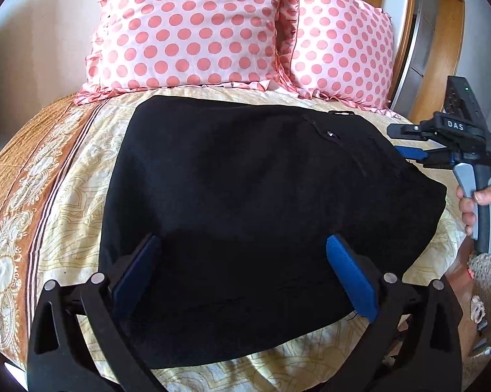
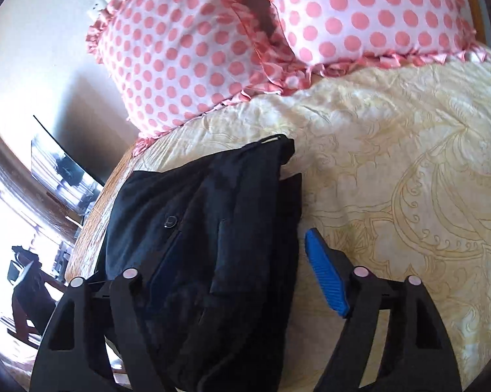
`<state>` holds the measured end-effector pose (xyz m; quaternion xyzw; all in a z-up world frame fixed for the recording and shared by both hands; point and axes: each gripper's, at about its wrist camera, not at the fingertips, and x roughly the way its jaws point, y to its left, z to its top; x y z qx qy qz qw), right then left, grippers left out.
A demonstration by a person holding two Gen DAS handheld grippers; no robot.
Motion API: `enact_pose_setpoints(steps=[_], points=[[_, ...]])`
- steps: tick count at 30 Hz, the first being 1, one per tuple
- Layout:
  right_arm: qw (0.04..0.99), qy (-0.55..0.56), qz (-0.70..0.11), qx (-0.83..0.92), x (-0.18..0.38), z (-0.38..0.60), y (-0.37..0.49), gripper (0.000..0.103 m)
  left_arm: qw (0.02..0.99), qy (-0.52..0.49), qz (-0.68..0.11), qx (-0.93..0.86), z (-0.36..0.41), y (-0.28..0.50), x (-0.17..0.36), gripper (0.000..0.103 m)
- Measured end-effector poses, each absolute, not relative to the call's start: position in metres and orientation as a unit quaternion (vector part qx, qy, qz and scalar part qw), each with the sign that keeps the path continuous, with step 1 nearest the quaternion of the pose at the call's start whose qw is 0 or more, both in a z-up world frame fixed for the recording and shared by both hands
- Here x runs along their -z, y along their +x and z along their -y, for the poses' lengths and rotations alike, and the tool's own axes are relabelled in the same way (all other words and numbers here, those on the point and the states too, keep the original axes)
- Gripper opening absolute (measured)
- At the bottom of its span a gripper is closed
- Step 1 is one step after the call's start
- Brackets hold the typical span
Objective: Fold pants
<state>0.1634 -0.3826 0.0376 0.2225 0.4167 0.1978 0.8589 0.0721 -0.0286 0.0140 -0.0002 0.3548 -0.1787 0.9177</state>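
Here the black pants (image 1: pixel 245 202) lay folded into a compact block on the bed (image 1: pixel 82 170), near its head edge, just in front of the 2 polka-dot pillows (image 1: pixel 193 26). Your left gripper (image 1: pixel 242 274) hung over the block's near edge, jaws wide apart, holding nothing. Your right gripper (image 2: pixel 232 271) stood at the block's right edge, jaws well apart, that edge between them; I cannot tell whether the pads touched it.
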Motion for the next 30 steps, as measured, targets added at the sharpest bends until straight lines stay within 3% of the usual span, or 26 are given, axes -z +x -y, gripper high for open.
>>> enact_pose_setpoints(steps=[5, 10, 15, 17, 20, 25, 30], points=[[0.85, 0.221, -0.436, -0.198, -0.025, 0.381, 0.177, 0.076, 0.918, -0.001, -0.353, 0.181, 0.029, 0.072, -0.013, 0.101], [0.849, 0.199, -0.433, -0.228, -0.022, 0.368, 0.176, 0.064, 0.918, -0.002, -0.352, 0.184, 0.029, 0.072, -0.013, 0.101], [0.864, 0.167, -0.418, -0.225, -0.021, 0.361, 0.173, 0.062, 0.918, -0.001, -0.352, 0.184, 0.03, 0.072, -0.012, 0.101], [0.866, 0.169, -0.414, -0.223, -0.022, 0.362, 0.172, 0.042, 0.918, 0.001, -0.351, 0.184, 0.03, 0.072, -0.012, 0.101], [0.879, 0.15, -0.39, -0.228, -0.032, 0.358, 0.164, 0.026, 0.918, 0.004, -0.351, 0.185, 0.03, 0.072, -0.013, 0.101], [0.908, 0.06, -0.33, -0.251, -0.061, 0.326, 0.138, 0.021, 0.914, -0.014, -0.356, 0.195, 0.024, 0.073, -0.017, 0.101], [0.912, 0.021, -0.323, -0.252, -0.065, 0.314, 0.131, 0.021, 0.898, -0.135, -0.355, 0.224, -0.019, 0.093, -0.045, 0.101]])
